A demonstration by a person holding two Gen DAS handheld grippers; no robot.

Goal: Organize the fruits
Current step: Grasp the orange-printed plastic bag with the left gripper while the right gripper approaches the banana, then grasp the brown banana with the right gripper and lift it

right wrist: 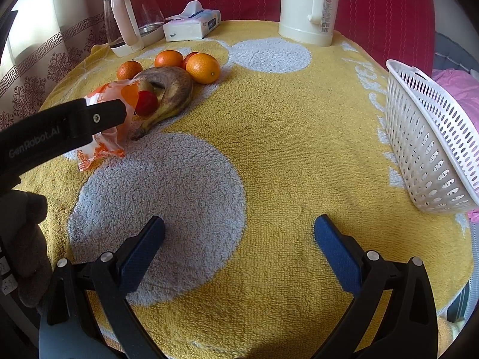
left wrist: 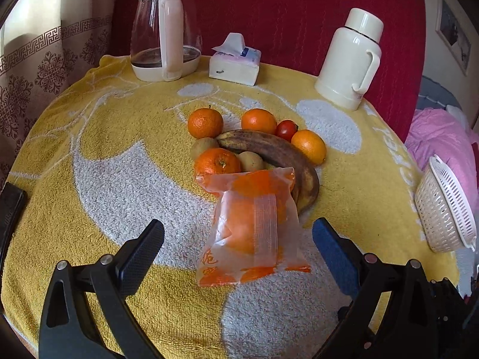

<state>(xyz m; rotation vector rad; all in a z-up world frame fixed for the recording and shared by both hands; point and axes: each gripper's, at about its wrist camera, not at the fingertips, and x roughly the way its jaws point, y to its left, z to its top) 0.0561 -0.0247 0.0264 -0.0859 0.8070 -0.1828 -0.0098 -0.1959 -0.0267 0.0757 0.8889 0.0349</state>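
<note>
Fruit sits heaped on a yellow-and-grey towel (right wrist: 269, 137) covering a round table, seen from two hand-held grippers. The left gripper (left wrist: 238, 236) hangs with its fingers spread wide on either side of a clear orange-printed bag (left wrist: 251, 227), which lies between them without touching either pad (whether the bag holds fruit or only lies over it cannot be told). At 12 o'clock from the bag, a browned banana (left wrist: 269, 149) curves around two kiwis (left wrist: 251, 161), with four oranges (left wrist: 205, 122) and a red tomato (left wrist: 286, 130) packed close about it.

The right gripper (right wrist: 239, 236) hovers above a bare grey patch of towel, its blue-padded fingers (right wrist: 336, 251) likewise apart and holding nothing. From its view the fruit pile (right wrist: 167, 86) lies at 11 o'clock, partly hidden by the left gripper's black arm (right wrist: 60, 131), and a white perforated basket (right wrist: 428, 143) stands tipped on its side at 2 o'clock, at the table's rim.

Along the far edge, at 12 o'clock in the left wrist view, stand a glass kettle (left wrist: 163, 33), a tissue pack (left wrist: 235, 61) and a cream thermos jug (left wrist: 350, 59), before a red backdrop (left wrist: 299, 9).
</note>
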